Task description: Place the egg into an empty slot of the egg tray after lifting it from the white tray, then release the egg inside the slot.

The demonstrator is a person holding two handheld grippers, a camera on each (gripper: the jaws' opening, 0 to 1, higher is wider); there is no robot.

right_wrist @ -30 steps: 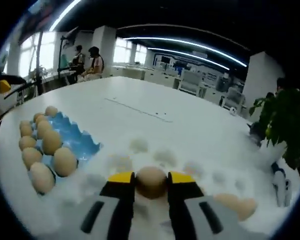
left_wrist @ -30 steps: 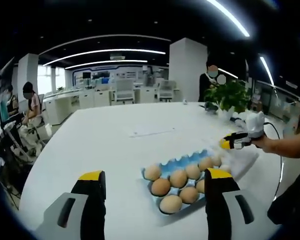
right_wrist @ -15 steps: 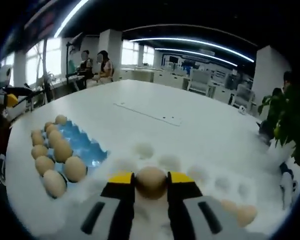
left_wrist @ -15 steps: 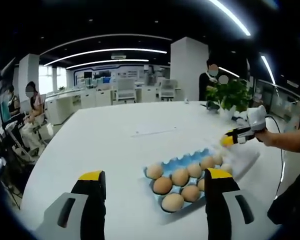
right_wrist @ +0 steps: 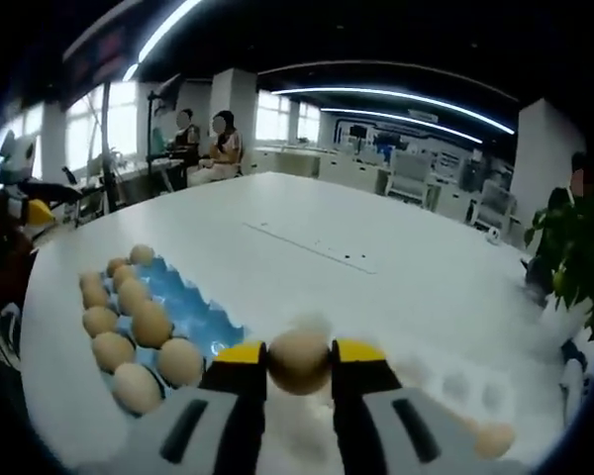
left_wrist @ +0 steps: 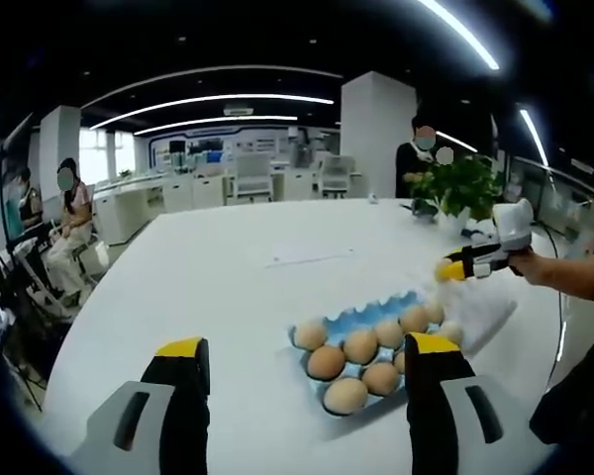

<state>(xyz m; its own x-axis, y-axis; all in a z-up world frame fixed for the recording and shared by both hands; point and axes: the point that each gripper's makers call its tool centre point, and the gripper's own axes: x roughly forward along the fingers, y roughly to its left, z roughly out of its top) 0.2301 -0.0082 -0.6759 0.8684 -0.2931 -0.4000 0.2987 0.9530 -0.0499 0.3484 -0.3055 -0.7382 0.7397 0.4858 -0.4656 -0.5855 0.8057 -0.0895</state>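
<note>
1. Right gripper [right_wrist: 299, 358]: jaws are closed narrowly on an egg [right_wrist: 298, 360], which is pinched between the yellow tips. Left gripper [left_wrist: 307, 348]: jaws are spread wide, with nothing held between them.
2. The held egg is seen as light brown, smooth and rounded, carried above the near end of the white tray [right_wrist: 455, 381], clear of its surface.
3. In the right gripper view, the blue egg tray [right_wrist: 183, 302] is seen to the left of the held egg, on the white table [right_wrist: 277, 262]. Two rows of brown eggs are seated along its far side; the blue slots nearer the held egg appear unfilled.
4. One more egg [right_wrist: 495, 436] is seen lying in the white tray, low at the right.
5. In the left gripper view, the egg tray [left_wrist: 361, 319] lies between the jaws, and the right gripper [left_wrist: 445, 268] is seen beyond it, above the white tray [left_wrist: 480, 312].
6. A potted plant [left_wrist: 462, 188] stands at the table's far edge. Seated people are noted past the table, and one standing figure near the plant.
</note>
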